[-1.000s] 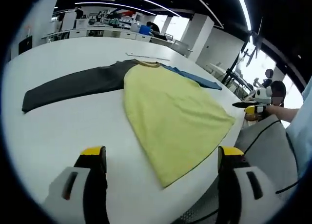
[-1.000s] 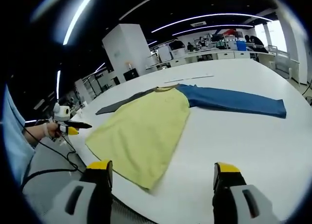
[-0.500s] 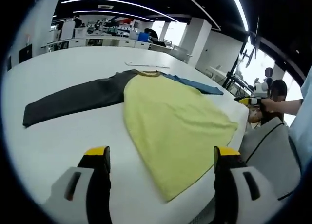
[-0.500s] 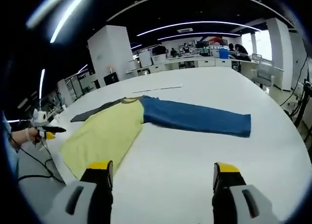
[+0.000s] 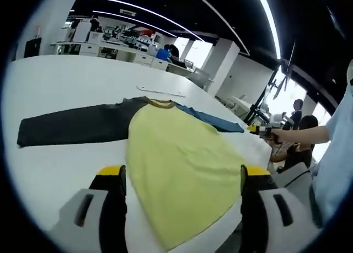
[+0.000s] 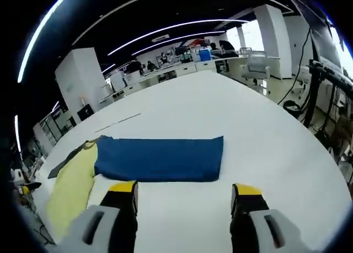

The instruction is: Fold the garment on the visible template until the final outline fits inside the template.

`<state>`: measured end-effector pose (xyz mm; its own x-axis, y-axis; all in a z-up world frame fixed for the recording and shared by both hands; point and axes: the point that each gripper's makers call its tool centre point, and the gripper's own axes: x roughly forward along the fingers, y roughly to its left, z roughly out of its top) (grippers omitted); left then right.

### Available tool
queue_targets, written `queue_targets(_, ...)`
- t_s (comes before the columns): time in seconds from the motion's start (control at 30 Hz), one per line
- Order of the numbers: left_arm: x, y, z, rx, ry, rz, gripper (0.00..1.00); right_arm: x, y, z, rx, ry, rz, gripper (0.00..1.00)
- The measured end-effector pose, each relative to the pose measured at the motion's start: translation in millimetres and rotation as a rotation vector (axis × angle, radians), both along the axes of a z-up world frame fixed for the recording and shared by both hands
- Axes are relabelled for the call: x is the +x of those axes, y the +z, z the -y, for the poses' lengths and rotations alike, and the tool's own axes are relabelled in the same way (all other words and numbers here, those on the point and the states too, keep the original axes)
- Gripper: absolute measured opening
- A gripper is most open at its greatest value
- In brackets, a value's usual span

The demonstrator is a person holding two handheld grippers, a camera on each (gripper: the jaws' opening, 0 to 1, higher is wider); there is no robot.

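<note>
Across the wide white table [image 5: 60,93] lies the long-sleeved cloth shirt with a yellow body [image 5: 182,170] — spread flat and face up, sleeves stretched out to either side, which is how a garment is laid when folding has not begun. Its dark grey sleeve [image 5: 71,129] runs off to one side in the left gripper view, and its blue sleeve [image 6: 160,158] lies straight ahead in the right gripper view. No template outline can be made out under the cloth.

Low over the hem hangs the left gripper [image 5: 179,178], jaws spread wide and holding nothing, the yellow fabric between them. Its counterpart, the right gripper [image 6: 182,195], points at the blue sleeve, jaws likewise wide apart and empty — probably lined up to take that sleeve for the first fold inward.
</note>
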<state>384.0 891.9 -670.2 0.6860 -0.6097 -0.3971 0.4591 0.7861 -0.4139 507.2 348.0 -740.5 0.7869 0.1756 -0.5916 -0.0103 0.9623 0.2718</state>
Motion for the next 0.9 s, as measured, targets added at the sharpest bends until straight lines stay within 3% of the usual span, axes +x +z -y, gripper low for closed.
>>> queue_targets(0.27,-3.9,-6.6,-7.1,-0.008,0.023,-0.025,0.79,13.6,-14.4,9.8,-0.013,-0.062,-0.051,0.44)
queue_targets(0.4,-10.7,-11.0,-10.4,-0.018,0.043,-0.044,0.79,22.0,-12.7,15.0,-0.001,-0.090,-0.039,0.39)
queue_targets(0.63,-13.6,-11.1,-12.9,-0.061,0.079,-0.054,0.77,23.1,-12.3,12.8,-0.012,-0.104,-0.030,0.20)
queue_targets(0.73,-13.7,-11.0,-12.2,-0.065,0.085,-0.053,0.77,19.9,-13.1,16.0,-0.055,-0.099,-0.054,0.10)
queue_targets(0.83,-14.5,-13.3,-10.0,-0.067,0.084,-0.060,0.77,19.1,-13.2,19.9,-0.045,-0.112,-0.075,0.00)
queue_targets(0.9,-15.5,-14.7,-8.0,-0.068,0.082,-0.066,0.76,18.0,-11.3,20.7,-0.052,-0.112,-0.074,0.00)
